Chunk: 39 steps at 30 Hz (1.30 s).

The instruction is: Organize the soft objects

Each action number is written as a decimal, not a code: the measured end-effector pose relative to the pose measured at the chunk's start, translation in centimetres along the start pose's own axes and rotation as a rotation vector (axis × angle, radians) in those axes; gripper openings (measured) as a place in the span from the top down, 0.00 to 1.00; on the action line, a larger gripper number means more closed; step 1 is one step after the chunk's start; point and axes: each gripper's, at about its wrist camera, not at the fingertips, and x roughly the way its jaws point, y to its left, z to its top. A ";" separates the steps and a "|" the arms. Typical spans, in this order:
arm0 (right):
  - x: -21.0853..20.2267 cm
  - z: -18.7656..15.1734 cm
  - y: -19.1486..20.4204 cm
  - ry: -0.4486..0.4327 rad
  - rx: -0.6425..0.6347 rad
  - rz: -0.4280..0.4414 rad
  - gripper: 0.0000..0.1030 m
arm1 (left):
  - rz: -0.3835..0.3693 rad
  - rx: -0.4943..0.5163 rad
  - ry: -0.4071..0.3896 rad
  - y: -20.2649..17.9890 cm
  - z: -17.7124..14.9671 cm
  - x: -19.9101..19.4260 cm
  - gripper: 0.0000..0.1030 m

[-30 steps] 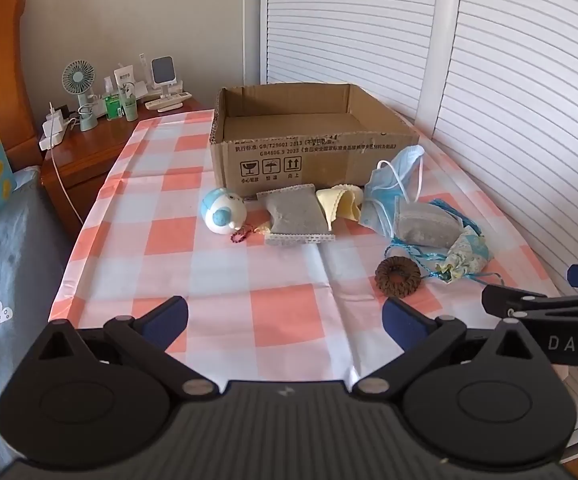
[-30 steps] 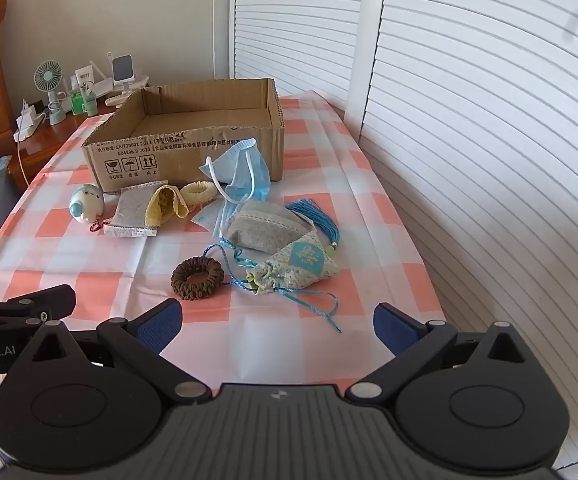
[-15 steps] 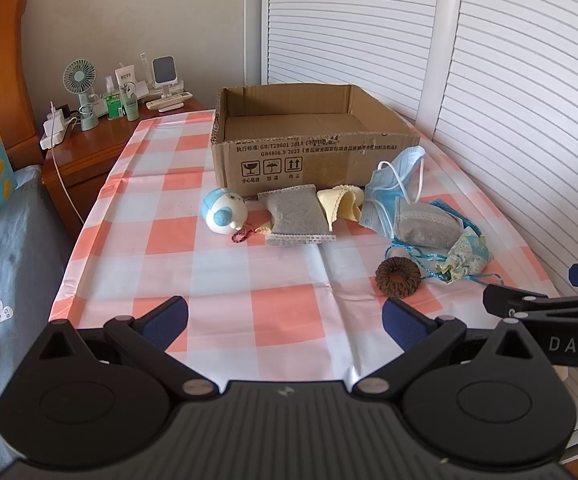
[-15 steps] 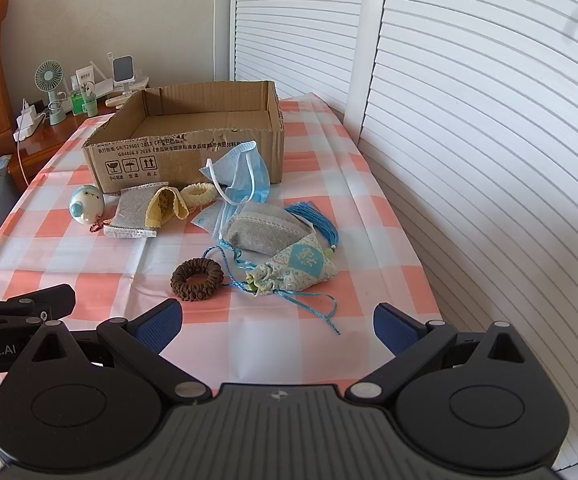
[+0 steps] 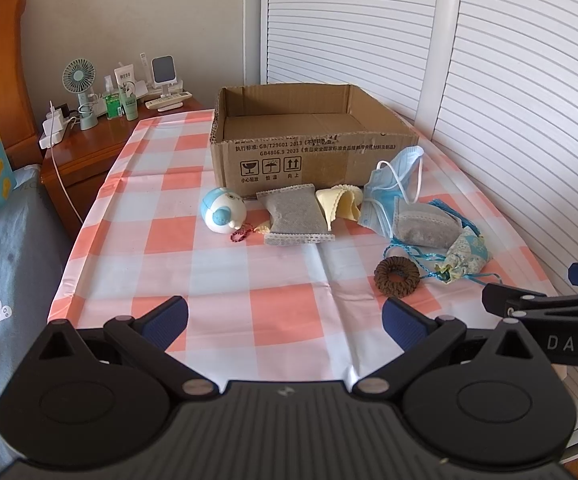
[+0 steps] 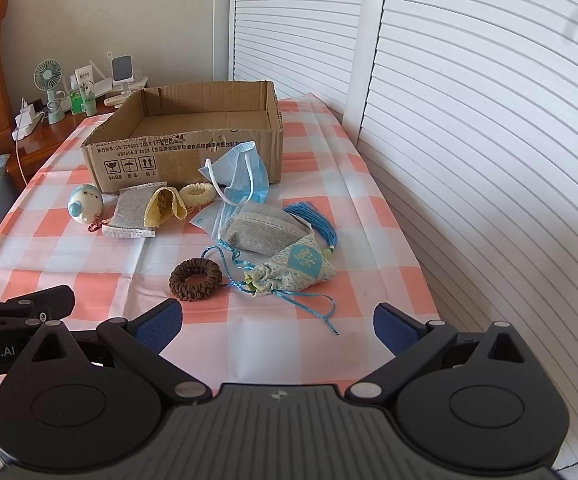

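left gripper [image 5: 285, 316] fingers spread wide, holding nothing, hovering over near edge of the bench [image 5: 225, 248] with its pink-white checked cloth. right gripper [image 6: 277, 320] also spread wide, nothing in it, over the near right part of the bench, just beside the left one.

cardboard box [image 5: 309, 140] sits open-topped at the far middle of the bench, inside looks bare as far as visible. soft things lie in a loose row in front of it: blue-white round plush [image 5: 222, 215] with a red bead chain at the left, gray sachet [image 5: 297, 216] next to it, yellow cloth [image 5: 339, 206] touching that sachet's right side, cream scrunchie [image 6: 196, 194] just behind the yellow cloth against the box. blue face mask [image 5: 393, 184] leans on the box's right front corner. second gray sachet [image 6: 263, 230] lies in front of the mask, partly on it. patterned drawstring pouch [image 6: 297, 270] with blue cord and tassel touches that sachet's near side. brown scrunchie [image 6: 195, 280] just left of the pouch, closest item to both grippers.

wooden nightstand [image 5: 89, 148] beyond the bench's left side carries a small fan [image 5: 79, 92] and bottles.
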 end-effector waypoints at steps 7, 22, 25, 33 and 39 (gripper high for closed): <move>-0.1 0.0 0.1 -0.001 -0.002 -0.002 0.00 | 0.000 0.000 -0.001 0.0 0.0 0.0 0.00; -0.2 0.1 0.1 -0.003 -0.005 -0.006 0.00 | -0.001 0.001 -0.003 0.0 0.0 -0.1 0.00; -0.2 0.1 0.1 -0.003 -0.006 -0.007 0.00 | -0.002 0.001 -0.002 0.0 0.0 0.0 0.00; -0.2 0.2 0.0 -0.002 -0.006 -0.008 0.00 | -0.002 -0.001 -0.002 0.0 0.0 -0.1 0.00; -0.1 0.3 0.0 0.000 -0.008 -0.010 0.00 | -0.003 -0.001 0.002 0.0 0.2 -0.1 0.00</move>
